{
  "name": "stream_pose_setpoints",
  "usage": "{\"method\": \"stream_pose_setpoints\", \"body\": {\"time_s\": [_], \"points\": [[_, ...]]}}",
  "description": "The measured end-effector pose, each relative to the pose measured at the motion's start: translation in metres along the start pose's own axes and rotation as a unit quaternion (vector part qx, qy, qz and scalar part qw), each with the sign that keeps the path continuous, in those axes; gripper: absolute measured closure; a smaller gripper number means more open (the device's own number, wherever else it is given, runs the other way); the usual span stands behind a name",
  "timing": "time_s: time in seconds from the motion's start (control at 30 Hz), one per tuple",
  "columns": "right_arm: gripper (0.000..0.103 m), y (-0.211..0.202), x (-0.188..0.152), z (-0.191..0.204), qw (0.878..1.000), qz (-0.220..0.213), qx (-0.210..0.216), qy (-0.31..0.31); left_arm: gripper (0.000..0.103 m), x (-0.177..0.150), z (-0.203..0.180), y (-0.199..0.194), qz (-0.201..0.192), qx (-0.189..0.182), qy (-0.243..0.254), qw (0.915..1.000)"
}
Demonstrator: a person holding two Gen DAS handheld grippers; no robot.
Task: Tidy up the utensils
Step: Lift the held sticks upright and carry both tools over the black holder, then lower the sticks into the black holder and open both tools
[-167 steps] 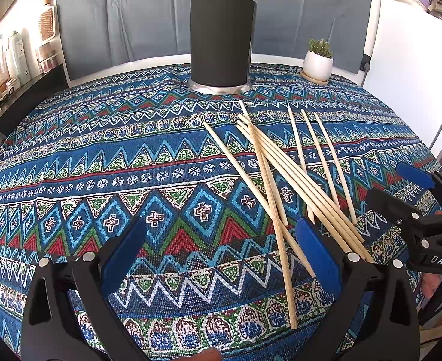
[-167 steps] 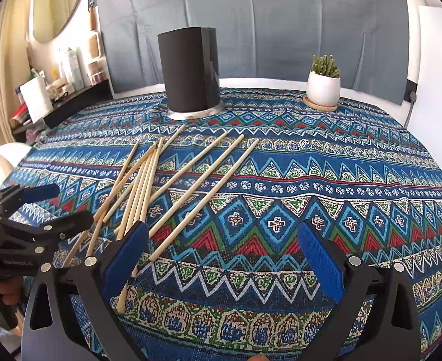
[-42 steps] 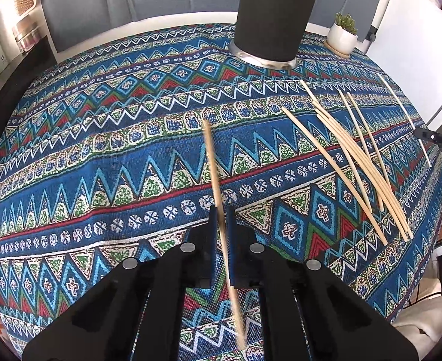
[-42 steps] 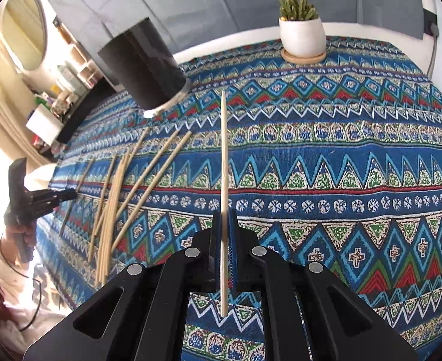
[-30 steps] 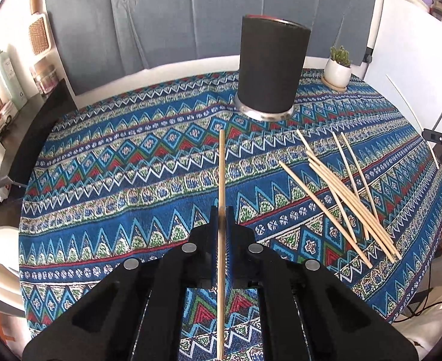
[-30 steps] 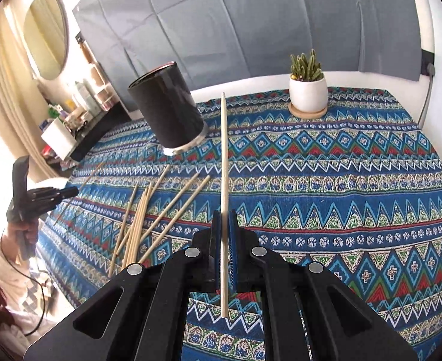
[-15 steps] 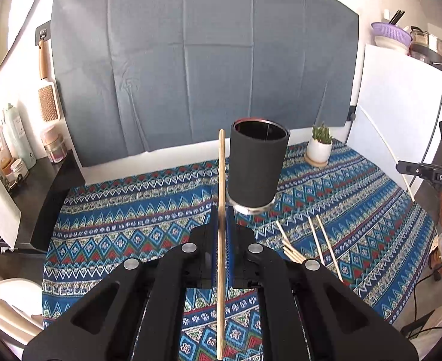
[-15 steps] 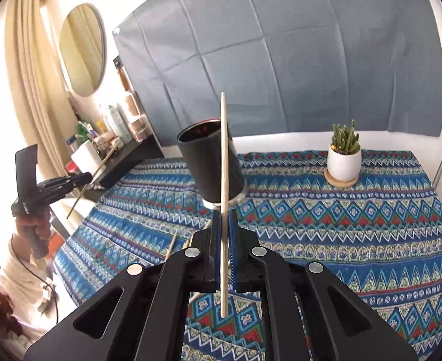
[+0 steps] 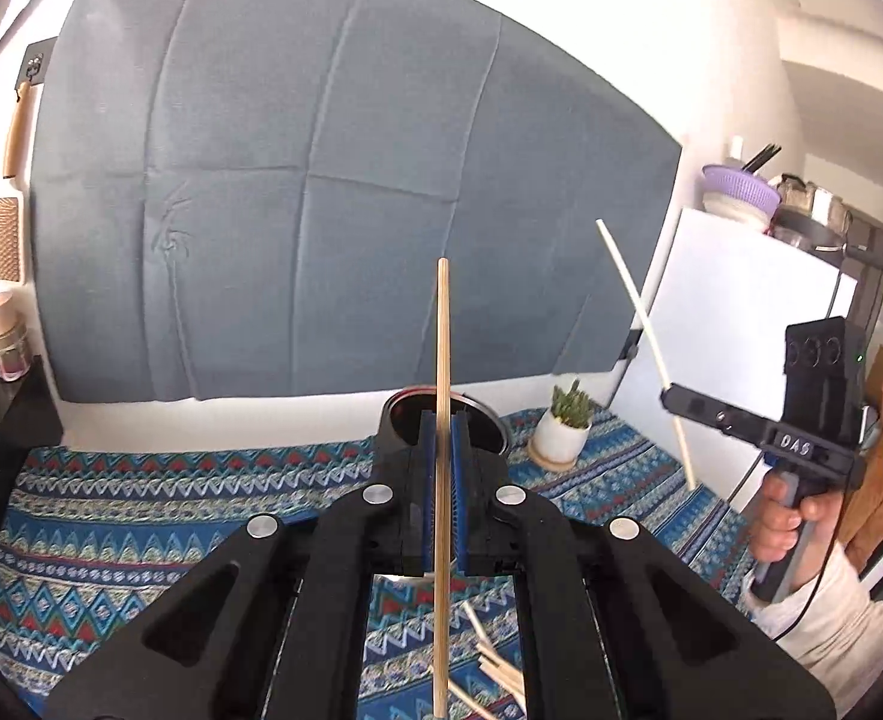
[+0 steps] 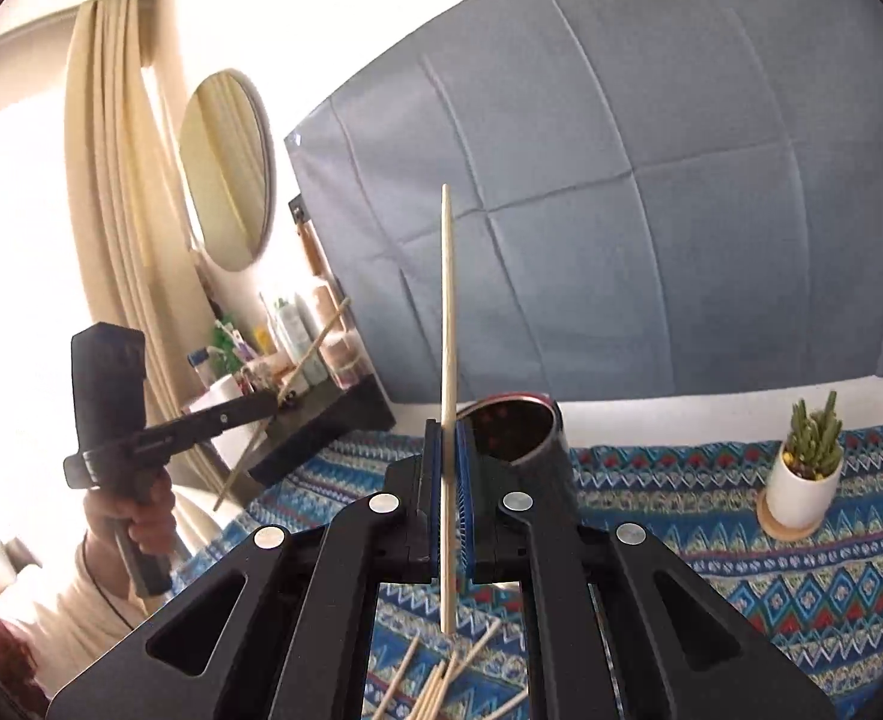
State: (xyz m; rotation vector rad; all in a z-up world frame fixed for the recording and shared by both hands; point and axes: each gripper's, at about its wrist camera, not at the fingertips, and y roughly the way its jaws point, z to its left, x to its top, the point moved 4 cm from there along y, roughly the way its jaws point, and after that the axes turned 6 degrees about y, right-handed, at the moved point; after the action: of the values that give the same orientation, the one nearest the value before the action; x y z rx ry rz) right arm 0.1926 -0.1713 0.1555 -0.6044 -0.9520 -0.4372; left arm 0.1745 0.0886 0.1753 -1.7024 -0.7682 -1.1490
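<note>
The desk (image 9: 141,480) under its patterned cloth carries the dark cylindrical holder (image 10: 525,432), open mouth up, at the far side, and the loose chopsticks (image 10: 435,684) still lie in a heap on the cloth close below your grippers. Your left gripper (image 9: 441,438) has its fingers pinched together on one upright chopstick (image 9: 441,360), and your right gripper (image 10: 448,450) is clamped the same way on another chopstick (image 10: 448,300); each stick stands well above and below the pads. The likeliest trouble is the two sticks arriving at the holder together: its mouth looks narrow, and long ends swinging in from both sides could cross or strike the rim and knock a stick askew in its grip. A thin round stick pinched at one spot may also pivot, so the lower tip could miss the opening. Bringing one in at a time seems safer. The left view alone shows your right hand (image 9: 783,522) on its handle beside the white cabinet (image 9: 741,312); the right view alone shows your left hand (image 10: 141,516), the round mirror (image 10: 225,168), the curtain (image 10: 111,180) and the holder's dark inside. The potted cactus (image 10: 807,468) shows in both.
</note>
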Motion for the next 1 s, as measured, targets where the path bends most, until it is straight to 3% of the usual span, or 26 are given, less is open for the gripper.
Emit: {"method": "stream_pose_setpoints", "body": {"time_s": [0.23, 0.37, 0.6, 0.73, 1.0], "points": [[0.098, 0.052, 0.006, -0.009, 0.997, -0.044, 0.053, 0.027, 0.098, 0.017, -0.003, 0.042, -0.083, -0.078, -0.035, 0.9928], [0.098, 0.075, 0.006, -0.02, 0.995, -0.064, 0.06, 0.04, 0.098, 0.021, -0.002, 0.069, -0.119, -0.089, -0.042, 0.988], [0.098, 0.112, 0.007, -0.04, 0.994, -0.097, 0.035, 0.042, 0.098, 0.022, 0.011, 0.106, -0.161, -0.074, -0.059, 0.9824], [0.098, 0.13, 0.005, -0.049, 0.993, -0.106, 0.018, 0.042, 0.098, 0.019, 0.012, 0.123, -0.178, -0.054, -0.041, 0.9817], [0.098, 0.143, -0.005, -0.048, 0.995, -0.102, -0.001, 0.01, 0.098, 0.001, 0.014, 0.149, -0.176, -0.034, -0.019, 0.9836]]}}
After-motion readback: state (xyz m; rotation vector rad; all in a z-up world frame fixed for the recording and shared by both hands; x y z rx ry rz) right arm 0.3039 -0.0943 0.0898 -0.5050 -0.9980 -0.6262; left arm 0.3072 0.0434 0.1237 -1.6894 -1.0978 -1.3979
